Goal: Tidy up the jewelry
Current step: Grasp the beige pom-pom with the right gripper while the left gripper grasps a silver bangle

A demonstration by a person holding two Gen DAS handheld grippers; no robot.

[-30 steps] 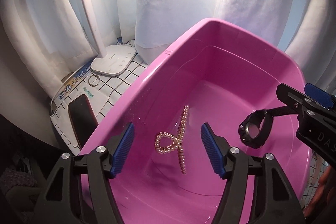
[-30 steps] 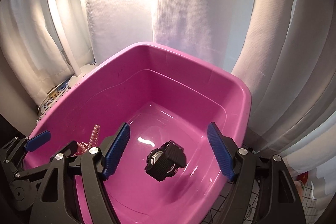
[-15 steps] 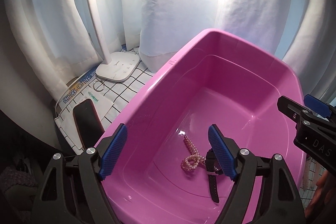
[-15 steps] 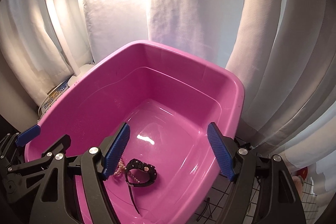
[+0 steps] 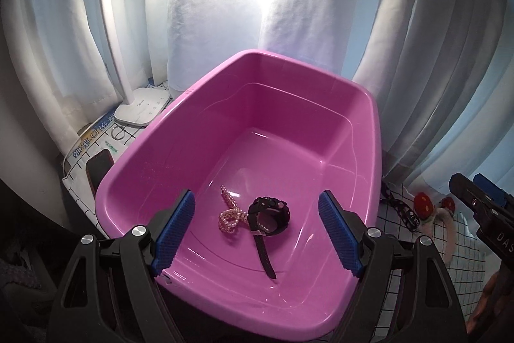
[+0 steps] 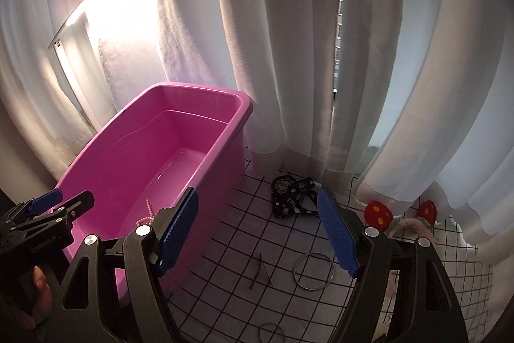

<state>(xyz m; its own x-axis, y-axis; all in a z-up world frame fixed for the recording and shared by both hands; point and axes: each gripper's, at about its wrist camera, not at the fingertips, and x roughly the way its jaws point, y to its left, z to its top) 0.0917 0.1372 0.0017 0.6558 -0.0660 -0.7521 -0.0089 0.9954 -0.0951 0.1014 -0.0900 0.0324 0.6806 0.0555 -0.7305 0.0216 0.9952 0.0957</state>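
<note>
Jewelry sits in my pink tub [image 5: 199, 130]: a pearl necklace [image 5: 229, 212] and a black watch [image 5: 268, 214] lie touching on its floor, framed between the spread, empty fingers of my left gripper [image 5: 257, 230] above them. My right gripper [image 6: 258, 235], fingers also wide apart and holding nothing, looks past the tub at the checked cloth [image 6: 225, 272], over a metal ring [image 6: 314, 275].

Glossy pink plastic tub [image 6: 205, 118] fills the left of the frame; thin metal bangle ring [image 6: 314, 275] lies lower centre on the grid-patterned white cloth [image 6: 231, 266]; right gripper [image 6: 257, 232] gapes, empty.
</note>
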